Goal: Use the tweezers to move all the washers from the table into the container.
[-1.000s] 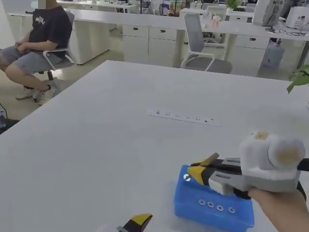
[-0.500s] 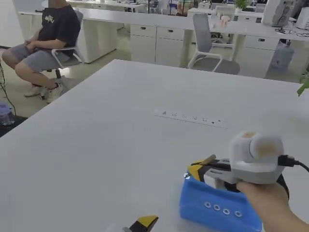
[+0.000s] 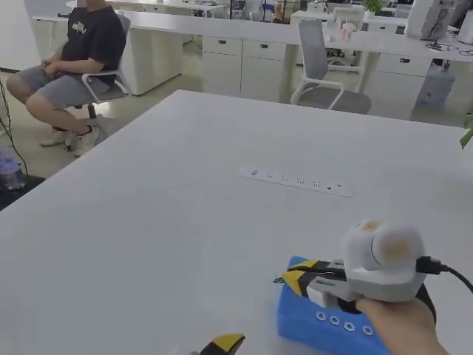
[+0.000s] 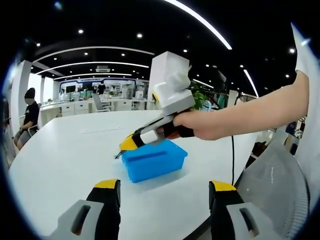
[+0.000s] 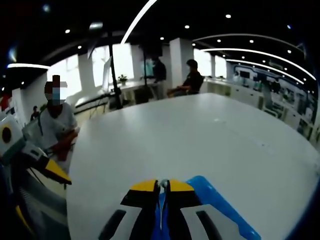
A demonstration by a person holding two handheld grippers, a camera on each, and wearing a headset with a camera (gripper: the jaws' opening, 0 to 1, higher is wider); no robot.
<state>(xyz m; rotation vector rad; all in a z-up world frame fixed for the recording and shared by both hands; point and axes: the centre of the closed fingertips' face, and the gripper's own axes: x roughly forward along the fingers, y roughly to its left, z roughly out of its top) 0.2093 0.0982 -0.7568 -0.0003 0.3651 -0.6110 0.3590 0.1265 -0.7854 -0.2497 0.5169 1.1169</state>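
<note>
washers (image 3: 334, 320) lie in a row on the blue container (image 3: 307, 333), near right on the table (image 3: 185, 222). right gripper (image 3: 294, 279) is clamped on the tweezers (image 5: 161, 200), tips just past the container's far-left corner; any washer there is too small to tell. left gripper (image 4: 164, 186) hangs with jaws apart. best to bring the tips over the container before easing the squeeze.

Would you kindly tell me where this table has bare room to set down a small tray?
The table is bare across its left half and in the band between the power strip and the blue container. The near right corner is crowded: container, right gripper with tweezers, left gripper.
</note>
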